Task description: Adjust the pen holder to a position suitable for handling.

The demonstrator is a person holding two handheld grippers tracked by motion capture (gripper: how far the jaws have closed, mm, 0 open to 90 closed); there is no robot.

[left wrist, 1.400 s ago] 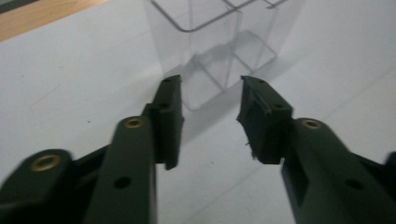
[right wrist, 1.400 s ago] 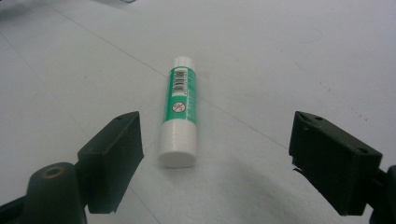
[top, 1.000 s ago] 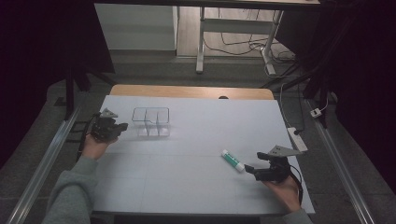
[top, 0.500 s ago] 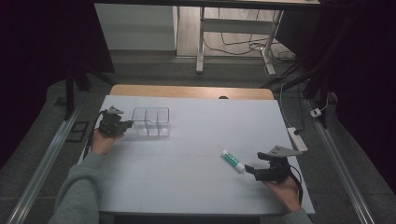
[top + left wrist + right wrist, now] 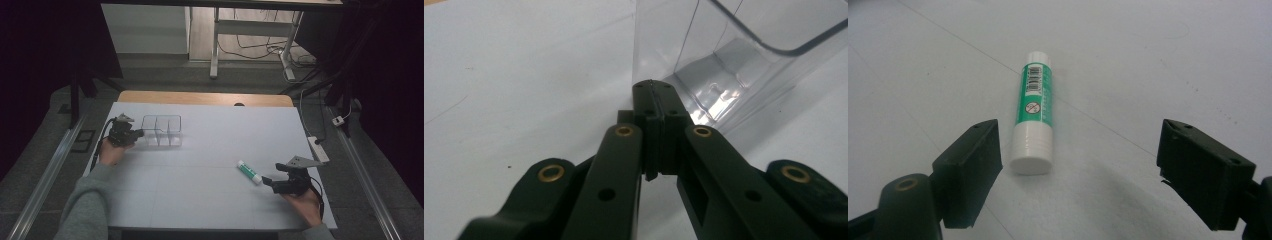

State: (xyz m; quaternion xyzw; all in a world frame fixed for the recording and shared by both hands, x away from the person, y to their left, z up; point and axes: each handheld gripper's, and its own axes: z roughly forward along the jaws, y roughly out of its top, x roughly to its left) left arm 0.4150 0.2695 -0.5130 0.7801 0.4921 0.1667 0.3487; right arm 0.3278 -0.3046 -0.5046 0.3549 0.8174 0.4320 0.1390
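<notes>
glue stick (image 5: 1033, 113) lay flat on the white tabletop (image 5: 215, 150), just ahead of the right claw (image 5: 1075, 165) with jaws spread wide, while the left claw (image 5: 651, 86), pressed together on nothing, sat at the clear divided box (image 5: 161, 131).

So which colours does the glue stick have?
Glue stick: green label, white cap and ends. Right gripper view shows it best.

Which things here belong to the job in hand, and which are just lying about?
In the job:
- glue stick, lying flat ahead of the open right claw
- clear divided box, with the shut left claw at its corner

Lying about:
- power strip at the table's right edge
- cables on the floor beyond the table
</notes>
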